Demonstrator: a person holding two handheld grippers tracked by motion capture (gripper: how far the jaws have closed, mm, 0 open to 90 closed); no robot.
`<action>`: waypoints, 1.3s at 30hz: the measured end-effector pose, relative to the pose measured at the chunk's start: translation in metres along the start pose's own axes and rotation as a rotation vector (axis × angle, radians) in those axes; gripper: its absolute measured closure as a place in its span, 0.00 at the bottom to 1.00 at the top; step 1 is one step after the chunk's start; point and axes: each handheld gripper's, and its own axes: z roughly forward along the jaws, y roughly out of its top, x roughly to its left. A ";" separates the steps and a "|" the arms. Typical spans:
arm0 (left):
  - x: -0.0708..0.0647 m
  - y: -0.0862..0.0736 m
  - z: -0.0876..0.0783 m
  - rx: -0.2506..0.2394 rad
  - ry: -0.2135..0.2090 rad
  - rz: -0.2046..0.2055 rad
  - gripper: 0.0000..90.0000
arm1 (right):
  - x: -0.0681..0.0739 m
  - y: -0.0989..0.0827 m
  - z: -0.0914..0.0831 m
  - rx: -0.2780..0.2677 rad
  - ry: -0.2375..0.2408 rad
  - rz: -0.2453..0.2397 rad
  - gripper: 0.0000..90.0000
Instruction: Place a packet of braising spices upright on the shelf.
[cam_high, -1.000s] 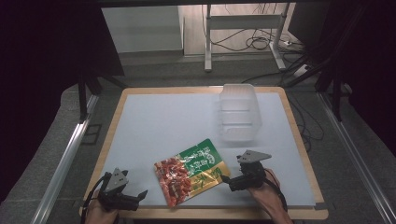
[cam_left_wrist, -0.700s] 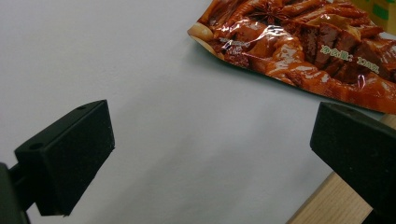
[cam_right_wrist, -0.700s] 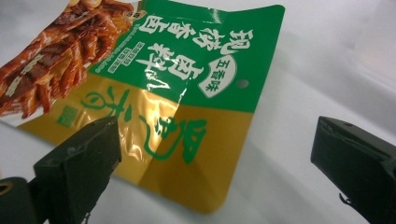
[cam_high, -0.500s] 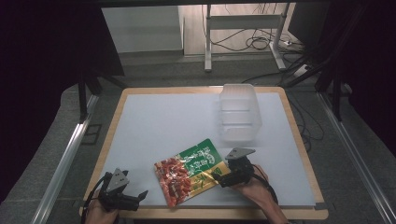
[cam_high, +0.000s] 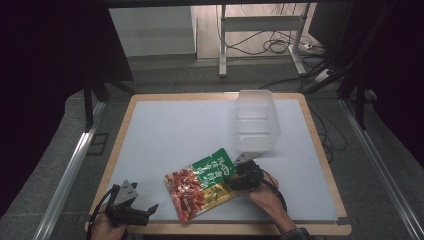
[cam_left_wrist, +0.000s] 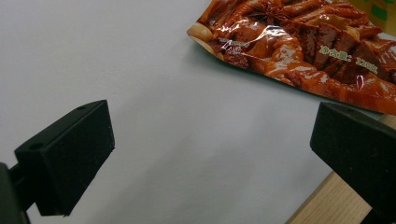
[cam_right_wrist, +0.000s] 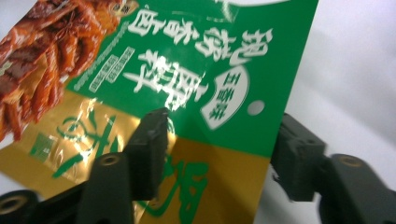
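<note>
The snack pouch (cam_high: 202, 187) lies flat on the pale mat near the near edge of the table (cam_high: 320, 227), its green-and-gold end toward the right gripper (cam_high: 235, 181) and its red printed end toward the left gripper (cam_high: 145, 212). The right gripper sits at the pouch's right edge; in the right gripper view (cam_right_wrist: 215, 149) its jaws have just been closing and now stand half-way in, straddling the gold corner, one jaw over the foil and the other just off the pouch's edge on the mat; whether either pad presses the foil cannot be told. Beyond this gripper, farther up the table, a clear plastic container (cam_high: 256, 122) stands close to its back, leaving little room that way. To its right the mat runs bare to the wooden rim. The left gripper, jaws wide apart with nothing between, rests at the near-left corner; in the left gripper view the pouch's red corner (cam_left_wrist: 299, 46) lies ahead of the jaws, with bare mat between.
</note>
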 end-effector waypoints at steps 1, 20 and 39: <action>0.000 0.000 0.000 0.003 -0.001 0.003 0.00 | 0.000 0.002 0.001 -0.001 0.002 0.000 0.53; 0.000 0.000 0.000 0.006 0.002 0.004 0.00 | -0.004 0.022 0.015 0.026 0.062 0.024 0.99; 0.000 0.000 0.000 0.005 0.005 0.000 0.00 | -0.002 0.041 -0.015 -0.065 0.138 0.063 0.99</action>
